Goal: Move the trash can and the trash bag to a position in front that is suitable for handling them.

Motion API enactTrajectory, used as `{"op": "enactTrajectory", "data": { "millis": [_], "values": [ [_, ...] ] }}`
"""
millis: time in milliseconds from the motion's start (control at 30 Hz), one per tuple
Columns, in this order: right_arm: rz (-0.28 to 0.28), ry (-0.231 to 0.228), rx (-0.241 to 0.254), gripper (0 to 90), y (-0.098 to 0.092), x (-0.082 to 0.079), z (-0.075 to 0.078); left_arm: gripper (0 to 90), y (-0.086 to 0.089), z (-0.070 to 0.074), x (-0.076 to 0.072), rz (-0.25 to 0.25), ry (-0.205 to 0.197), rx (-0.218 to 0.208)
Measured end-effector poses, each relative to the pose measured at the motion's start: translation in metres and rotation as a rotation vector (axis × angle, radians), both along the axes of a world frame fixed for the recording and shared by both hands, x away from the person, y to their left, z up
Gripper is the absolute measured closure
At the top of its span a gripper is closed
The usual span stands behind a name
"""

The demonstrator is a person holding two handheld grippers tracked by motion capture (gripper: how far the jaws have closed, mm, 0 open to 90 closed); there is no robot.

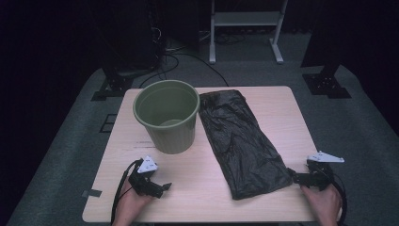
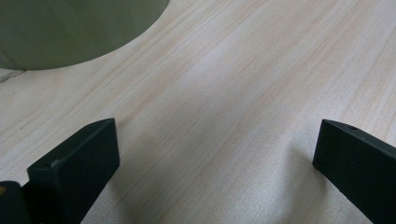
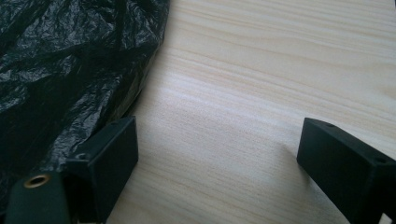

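An olive-green plastic bin (image 1: 167, 115) stands upright on the light wooden table (image 1: 197, 188), left of centre. Beside it on the right, a crumpled black plastic bag (image 1: 240, 141) lies flat, running diagonally toward the near right corner. My left gripper (image 1: 161, 188) rests low near the front edge, in front of the bin. Its jaws stand wide open in the left gripper view (image 2: 217, 140) over bare wood, with the bin's wall (image 2: 70, 28) at top left. My right gripper (image 1: 294, 176) is open (image 3: 219, 140) at the bag's near corner; the bag (image 3: 60, 70) lies against its left jaw.
Grey carpet surrounds the table. A white frame on legs (image 1: 244, 23) stands behind it, with dark stands (image 1: 113, 80) and cables on the floor at the back left and a dark stand (image 1: 327, 77) at the back right. A hand holds each gripper at the front edge.
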State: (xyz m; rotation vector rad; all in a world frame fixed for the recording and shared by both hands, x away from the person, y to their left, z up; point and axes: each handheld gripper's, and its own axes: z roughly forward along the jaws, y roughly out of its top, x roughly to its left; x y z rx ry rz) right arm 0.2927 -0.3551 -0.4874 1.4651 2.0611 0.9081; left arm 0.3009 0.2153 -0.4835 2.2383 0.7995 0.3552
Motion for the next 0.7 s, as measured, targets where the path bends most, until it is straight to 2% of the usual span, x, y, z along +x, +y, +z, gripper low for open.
{"op": "enactTrajectory", "data": {
  "millis": [100,300,367,433,533,700],
  "values": [
    [0.014,0.0,0.0,11.6,0.0,0.0,0.0,0.0,0.0,0.0,0.0,0.0,0.0,0.0],
    [0.025,-0.021,0.055,12.0,-0.002,-0.002,0.008,0.0,0.0,0.0,0.0,0.0,0.0,0.0],
    [0.034,-0.041,0.075,12.1,0.001,-0.004,0.017,0.0,0.0,0.0,0.0,0.0,0.0,0.0],
    [0.052,-0.047,0.097,12.3,0.006,-0.004,0.022,0.0,0.0,0.0,0.0,0.0,0.0,0.001],
    [0.082,-0.063,0.093,12.5,0.018,-0.002,0.03,0.0,0.0,0.0,0.0,0.0,0.0,0.001],
    [0.13,-0.055,0.109,13.5,0.034,0.007,0.033,0.0,0.0,0.0,0.0,0.0,0.0,0.001]
  ]
}}
